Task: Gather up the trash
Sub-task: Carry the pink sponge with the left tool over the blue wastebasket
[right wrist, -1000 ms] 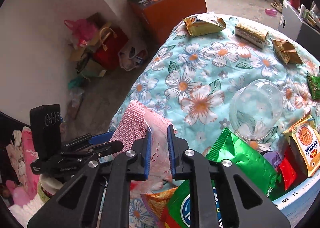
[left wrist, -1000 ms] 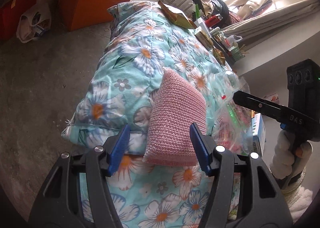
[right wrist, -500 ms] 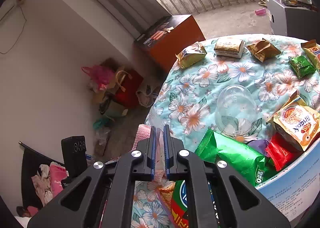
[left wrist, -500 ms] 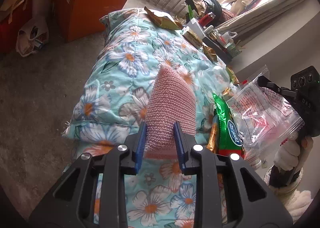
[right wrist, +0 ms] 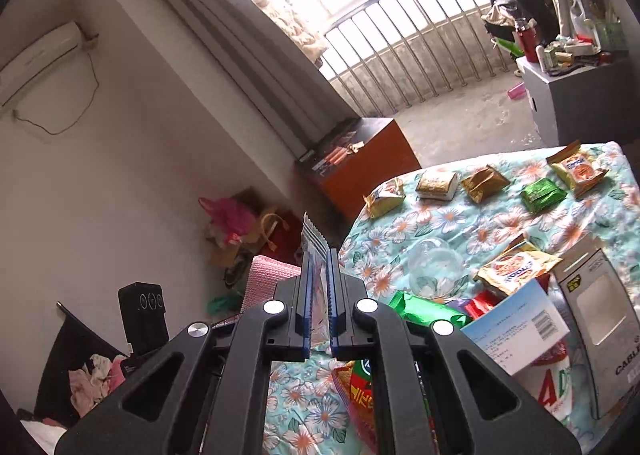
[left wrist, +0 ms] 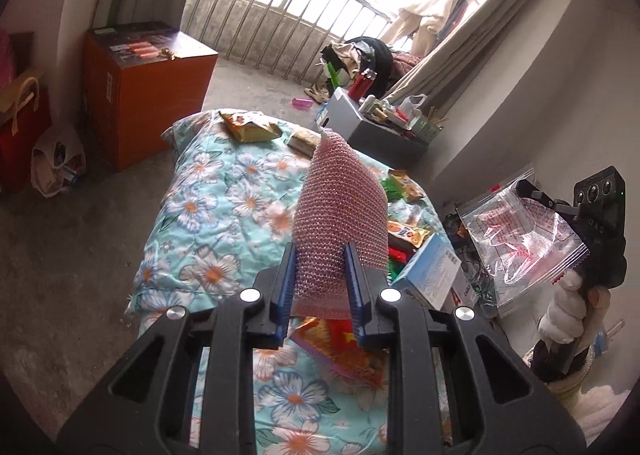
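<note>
A: What is the left hand-held gripper [left wrist: 320,287] doing?

B: Its two blue fingers [left wrist: 287,287] are clamped on the lower end of a pink mesh wrapper [left wrist: 340,215]. The wrapper stands upright out of the jaws, raised above the floral quilt [left wrist: 208,215].

A: And the right hand-held gripper [right wrist: 319,297]?

B: Narrowed almost together, pinching the edge of a clear zip bag [left wrist: 516,239]. From the right wrist view only the bag's serrated edge [right wrist: 314,235] pokes up between the blue fingers. From the left wrist view the bag hangs open off to the right, held up beside the wall, red print on it.

A: How do the two sit relative to each other?

B: The wrapper and the bag are apart; the bag is to the right of the wrapper, above a white and blue box [left wrist: 430,275].

A: What lies below?

B: An orange and red snack packet [left wrist: 340,351] lies on the quilt just under the left fingers. Farther out there is a clear plastic dome lid [right wrist: 436,267], a long green packet [right wrist: 428,313], a yellow noodle packet [right wrist: 516,269], and a row at the far edge: gold packets [right wrist: 484,183] and a small green packet [right wrist: 542,195].

A: Beyond the quilt?

B: An orange cabinet [left wrist: 148,91] on the concrete floor, a red bag [left wrist: 20,127] by the wall, and a barred window [left wrist: 304,15].
</note>
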The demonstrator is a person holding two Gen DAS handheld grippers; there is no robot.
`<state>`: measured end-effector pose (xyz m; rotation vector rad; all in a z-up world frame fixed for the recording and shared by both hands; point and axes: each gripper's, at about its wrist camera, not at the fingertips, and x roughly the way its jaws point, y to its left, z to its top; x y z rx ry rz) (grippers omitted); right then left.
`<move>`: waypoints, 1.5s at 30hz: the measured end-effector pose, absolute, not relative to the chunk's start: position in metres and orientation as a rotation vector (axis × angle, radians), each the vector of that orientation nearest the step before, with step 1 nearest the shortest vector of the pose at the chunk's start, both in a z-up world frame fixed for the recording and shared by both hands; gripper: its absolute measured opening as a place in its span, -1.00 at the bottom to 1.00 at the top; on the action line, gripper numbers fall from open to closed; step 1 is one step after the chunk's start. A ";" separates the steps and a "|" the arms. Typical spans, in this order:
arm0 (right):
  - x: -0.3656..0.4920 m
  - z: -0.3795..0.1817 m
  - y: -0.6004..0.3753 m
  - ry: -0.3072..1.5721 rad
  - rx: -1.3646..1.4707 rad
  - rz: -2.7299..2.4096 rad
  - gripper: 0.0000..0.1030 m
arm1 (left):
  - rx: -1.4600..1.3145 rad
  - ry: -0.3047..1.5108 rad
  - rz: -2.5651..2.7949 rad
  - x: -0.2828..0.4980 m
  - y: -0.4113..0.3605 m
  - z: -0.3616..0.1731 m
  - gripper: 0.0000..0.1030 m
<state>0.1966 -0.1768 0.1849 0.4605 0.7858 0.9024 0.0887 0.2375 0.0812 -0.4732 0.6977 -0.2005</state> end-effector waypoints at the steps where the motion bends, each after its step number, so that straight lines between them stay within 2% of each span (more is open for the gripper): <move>1: 0.191 0.190 -0.193 0.760 0.468 0.883 -0.87 | -0.457 0.685 -0.227 0.090 0.226 0.090 -0.58; 7: 0.152 0.203 -0.306 0.632 0.506 0.681 -0.87 | -0.346 0.650 -0.406 0.107 0.140 0.129 -0.58; 12: 0.120 0.189 -0.405 0.593 0.562 0.457 -0.87 | -0.210 0.680 -0.550 0.133 0.044 0.140 -0.57; 24: 0.074 0.080 -0.591 0.660 0.756 -0.011 -0.87 | 0.264 0.819 -0.849 0.183 -0.244 0.122 -0.57; 28: 0.080 0.024 -0.635 0.718 0.834 -0.124 -0.87 | 0.394 0.925 -0.904 0.197 -0.342 0.085 -0.57; 33: 0.097 -0.052 -0.679 0.816 0.908 -0.249 -0.87 | 0.529 1.064 -0.912 0.219 -0.437 0.009 -0.57; 42: 0.138 -0.170 -0.723 0.949 0.969 -0.373 -0.85 | 0.584 1.227 -0.867 0.267 -0.538 -0.116 -0.56; 44: 0.150 -0.196 -0.729 0.986 0.977 -0.387 -0.76 | 0.544 1.276 -0.846 0.279 -0.551 -0.138 -0.50; 45: 0.156 -0.207 -0.733 1.007 0.978 -0.404 -0.65 | 0.511 1.313 -0.832 0.287 -0.554 -0.149 -0.47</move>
